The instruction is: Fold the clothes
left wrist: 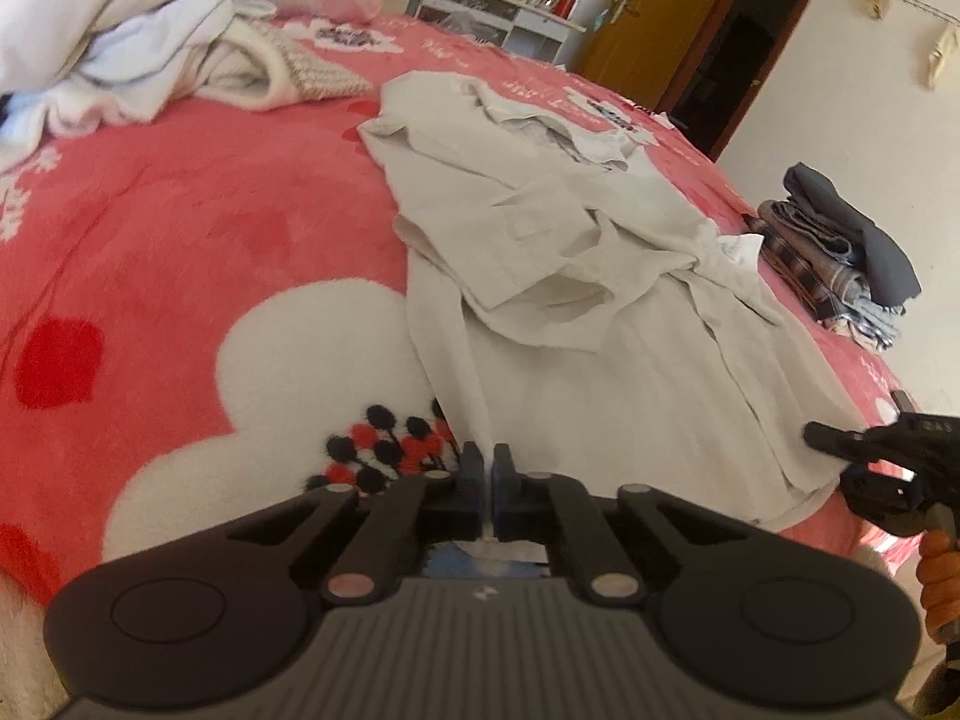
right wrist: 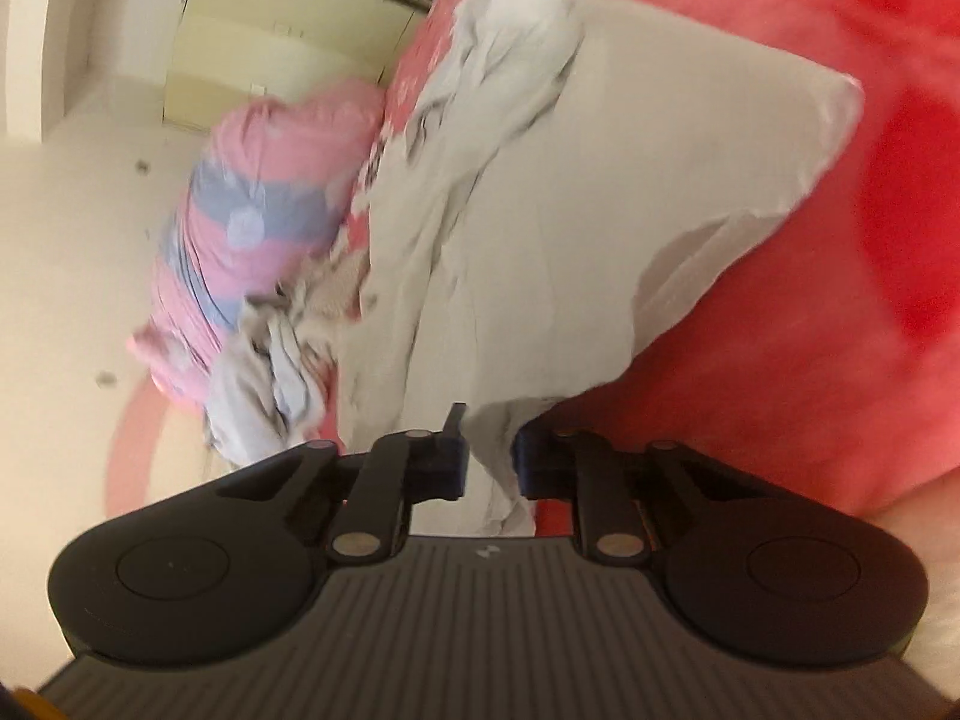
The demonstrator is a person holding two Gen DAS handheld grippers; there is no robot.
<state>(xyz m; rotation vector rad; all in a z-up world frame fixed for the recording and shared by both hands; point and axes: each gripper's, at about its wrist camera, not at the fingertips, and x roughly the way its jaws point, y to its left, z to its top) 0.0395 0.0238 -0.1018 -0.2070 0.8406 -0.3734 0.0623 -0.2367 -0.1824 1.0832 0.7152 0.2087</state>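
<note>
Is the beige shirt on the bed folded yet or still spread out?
Still mostly spread out. The beige shirt lies rumpled across the pink blanket, one sleeve flopped over its front, no neat fold.

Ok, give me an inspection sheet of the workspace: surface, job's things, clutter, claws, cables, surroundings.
Surface: bed with pink floral blanket.
Job's things: pale grey garment spread out, rumpled, sleeve folded over; folded stack of clothes at the bed's edge.
Clutter: heap of white laundry; pink and blue pillow.
Claws: left claw shut on the garment's near edge; right claw shut on another hem, picture blurred.
Cables: nothing seen.
Surroundings: white shelf unit, wooden door open, cream wardrobe.
</note>
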